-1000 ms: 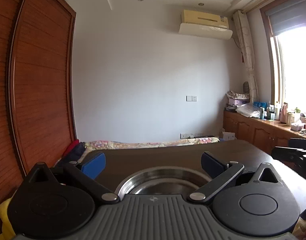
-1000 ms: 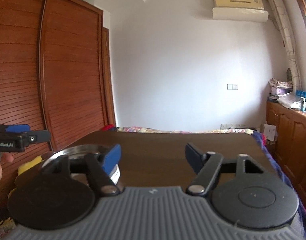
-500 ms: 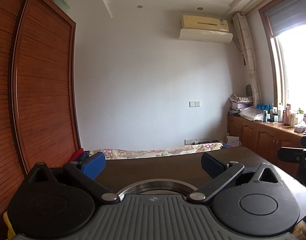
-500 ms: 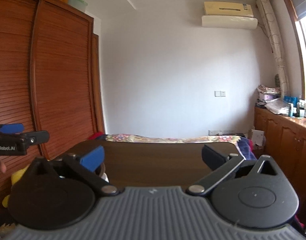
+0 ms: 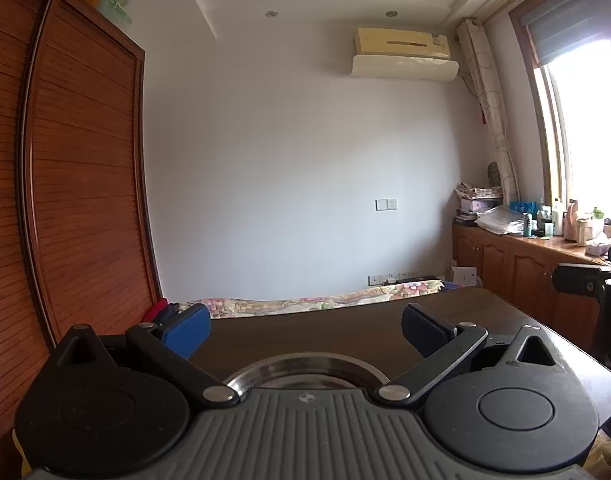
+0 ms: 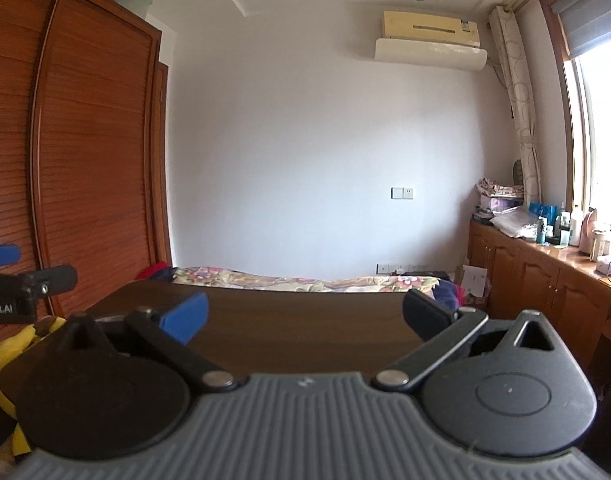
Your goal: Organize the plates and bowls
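A steel bowl (image 5: 305,370) sits on the dark wooden table (image 5: 345,328), just under my left gripper (image 5: 305,328); only its far rim shows above the gripper body. The left gripper is open and empty, held above the bowl. My right gripper (image 6: 305,316) is open and empty above the table (image 6: 305,328), with no dish in its view. The left gripper shows at the left edge of the right wrist view (image 6: 25,288). The right gripper shows at the right edge of the left wrist view (image 5: 585,280).
A bed with a floral cover (image 6: 305,280) lies beyond the table's far edge. A slatted wooden wardrobe (image 5: 65,200) stands at the left. A wooden cabinet with bottles and clutter (image 6: 565,240) runs along the right wall under the window. A yellow object (image 6: 9,360) lies low at left.
Both grippers have tilted up and drawn back. The steel bowl has sunk lower in the left view and has left the right view. The right gripper's jaws opened wider.
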Tool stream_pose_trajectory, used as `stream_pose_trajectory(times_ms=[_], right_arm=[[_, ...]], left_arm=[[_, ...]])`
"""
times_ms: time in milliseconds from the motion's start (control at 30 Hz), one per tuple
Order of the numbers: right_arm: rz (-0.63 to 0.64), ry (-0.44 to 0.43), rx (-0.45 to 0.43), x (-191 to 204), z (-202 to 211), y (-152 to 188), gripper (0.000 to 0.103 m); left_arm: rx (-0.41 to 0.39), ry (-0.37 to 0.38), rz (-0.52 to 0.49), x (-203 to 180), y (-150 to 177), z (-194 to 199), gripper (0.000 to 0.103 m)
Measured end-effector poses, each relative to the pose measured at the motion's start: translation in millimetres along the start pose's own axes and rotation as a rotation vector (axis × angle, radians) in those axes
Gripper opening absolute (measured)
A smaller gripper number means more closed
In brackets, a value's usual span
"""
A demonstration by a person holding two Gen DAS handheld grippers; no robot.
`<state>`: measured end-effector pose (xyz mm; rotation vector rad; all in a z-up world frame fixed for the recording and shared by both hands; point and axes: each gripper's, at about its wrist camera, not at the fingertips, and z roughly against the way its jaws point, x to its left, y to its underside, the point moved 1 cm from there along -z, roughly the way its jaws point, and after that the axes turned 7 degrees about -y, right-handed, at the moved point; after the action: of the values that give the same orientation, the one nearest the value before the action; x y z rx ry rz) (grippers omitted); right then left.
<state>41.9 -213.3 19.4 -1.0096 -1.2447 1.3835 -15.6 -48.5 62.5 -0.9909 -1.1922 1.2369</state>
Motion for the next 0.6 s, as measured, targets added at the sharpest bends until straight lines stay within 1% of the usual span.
stream_pose_trajectory(times_ms=[133,267,400,600], right_arm=[[0.002,0.01,-0.013,-1,3,1,0.103],[-0.007,0.011,-0.019,-1,5,4,0.103],[0.001,0.03,-0.03,1,6,8,0.103],[-0.002,0.032,-0.021,2,4,13,0.103]], left_arm=[[0.013,0.002,0.01,1,10,2,0.103],[0.021,-0.011,0.008,4,20,5,0.103],[0.034,-0.019,0.007,5,25,5,0.103],[0.048,-0.035,0.013,9,27,0,0.103]])
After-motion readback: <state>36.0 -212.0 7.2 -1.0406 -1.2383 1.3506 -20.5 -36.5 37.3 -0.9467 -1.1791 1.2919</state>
